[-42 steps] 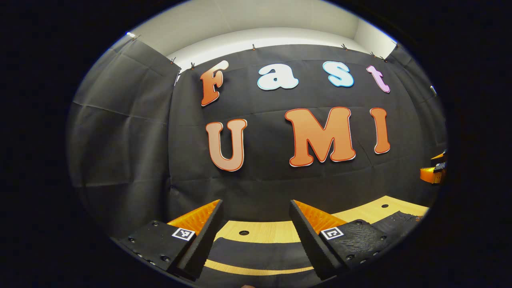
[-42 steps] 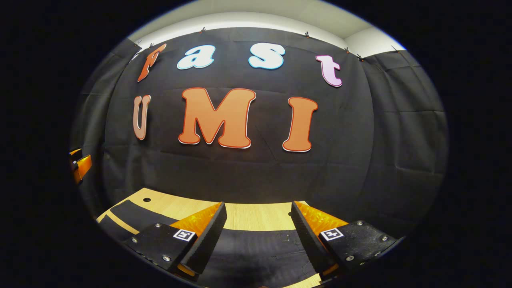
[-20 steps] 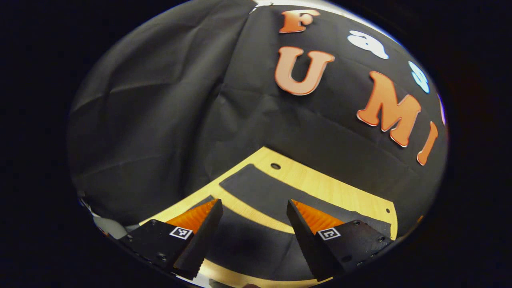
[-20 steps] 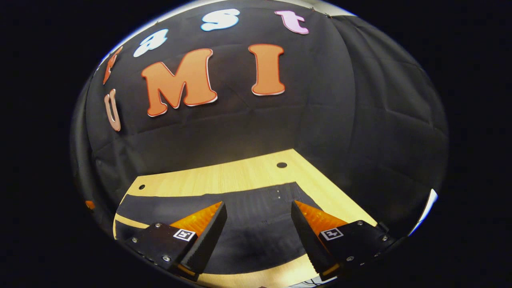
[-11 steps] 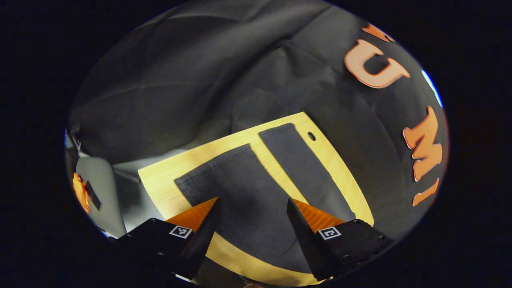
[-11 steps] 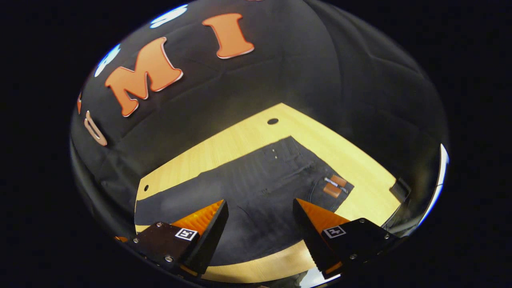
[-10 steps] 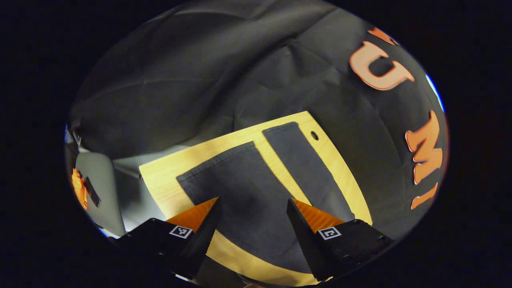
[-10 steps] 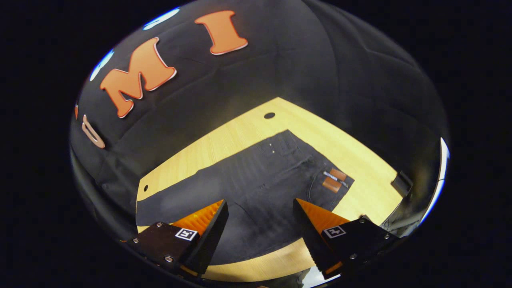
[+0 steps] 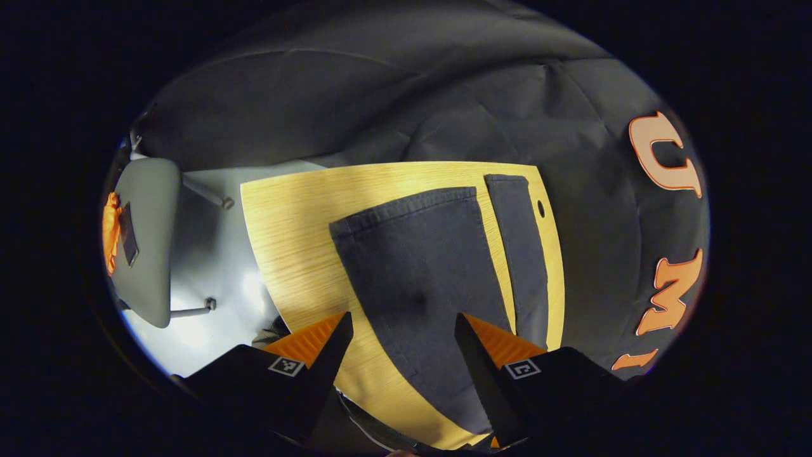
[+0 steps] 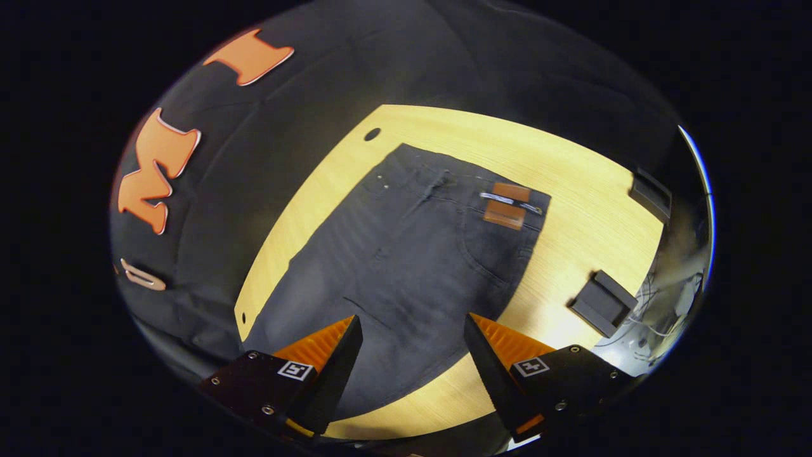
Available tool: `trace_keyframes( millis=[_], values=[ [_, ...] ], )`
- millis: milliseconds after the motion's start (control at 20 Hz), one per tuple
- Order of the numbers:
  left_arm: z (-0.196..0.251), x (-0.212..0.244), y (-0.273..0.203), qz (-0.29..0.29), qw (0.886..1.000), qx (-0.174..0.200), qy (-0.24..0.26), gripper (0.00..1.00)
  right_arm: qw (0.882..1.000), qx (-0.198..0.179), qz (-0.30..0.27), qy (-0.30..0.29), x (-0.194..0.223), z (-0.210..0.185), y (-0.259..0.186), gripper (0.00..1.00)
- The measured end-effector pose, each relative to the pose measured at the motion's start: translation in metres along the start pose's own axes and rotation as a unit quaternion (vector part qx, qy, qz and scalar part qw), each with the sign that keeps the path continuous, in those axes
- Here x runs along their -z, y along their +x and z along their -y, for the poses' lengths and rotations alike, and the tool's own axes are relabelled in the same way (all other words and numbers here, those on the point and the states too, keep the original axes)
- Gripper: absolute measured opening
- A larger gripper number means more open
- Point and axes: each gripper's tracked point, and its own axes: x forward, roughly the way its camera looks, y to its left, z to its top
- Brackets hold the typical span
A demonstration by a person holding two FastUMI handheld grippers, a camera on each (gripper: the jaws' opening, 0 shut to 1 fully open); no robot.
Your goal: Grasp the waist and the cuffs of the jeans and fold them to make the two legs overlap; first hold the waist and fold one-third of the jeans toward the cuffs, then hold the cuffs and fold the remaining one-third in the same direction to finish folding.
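Left gripper hangs above the table, angled down, jaws spread wide with nothing between them. Directly ahead of and below its fingers lies the near leg of the dark jeans, flat on the wooden table, cuff at the far end of the leg from the gripper. The second leg lies just to the right of the first, a narrow strip of bare table between them, its cuff close to a small hole in the tabletop. Past the table's left edge, off to the gripper's left, stands a grey chair with something orange on it; too small to tell what.

Right gripper also held above the table, tipped downward, jaws parted wide and holding nothing. The upper part of the jeans lies spread flat ahead of its fingers, waist at the far end, with a brown leather patch at the waistband's right side. To the gripper's right, on the table, sit two small dark blocks, well apart from the jeans. Neither gripper touches the fabric.
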Motion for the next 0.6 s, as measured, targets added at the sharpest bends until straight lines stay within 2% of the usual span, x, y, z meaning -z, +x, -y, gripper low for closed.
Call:
trace_keyframes(
  millis=[200, 400, 500, 600],
  values=[
    [-0.004, 0.003, 0.004, -0.025, 0.999, 0.004, -0.019, 0.96, 0.998, 0.024, -0.015, 0.059, 0.004, 0.04, 0.009, 0.99],
    [0.006, 0.003, 0.011, -0.008, 0.998, 0.016, -0.067, 0.96, 0.994, 0.035, -0.031, 0.096, -0.008, 0.075, 0.031, 0.99],
    [0.017, 0.004, 0.021, -0.007, 0.998, 0.018, -0.062, 0.96, 0.994, 0.032, -0.021, 0.107, -0.023, 0.079, 0.045, 0.99],
    [0.023, 0.003, 0.029, -0.007, 0.999, 0.005, -0.039, 0.96, 0.994, 0.027, -0.019, 0.108, -0.034, 0.081, 0.051, 0.98]
  ],
)
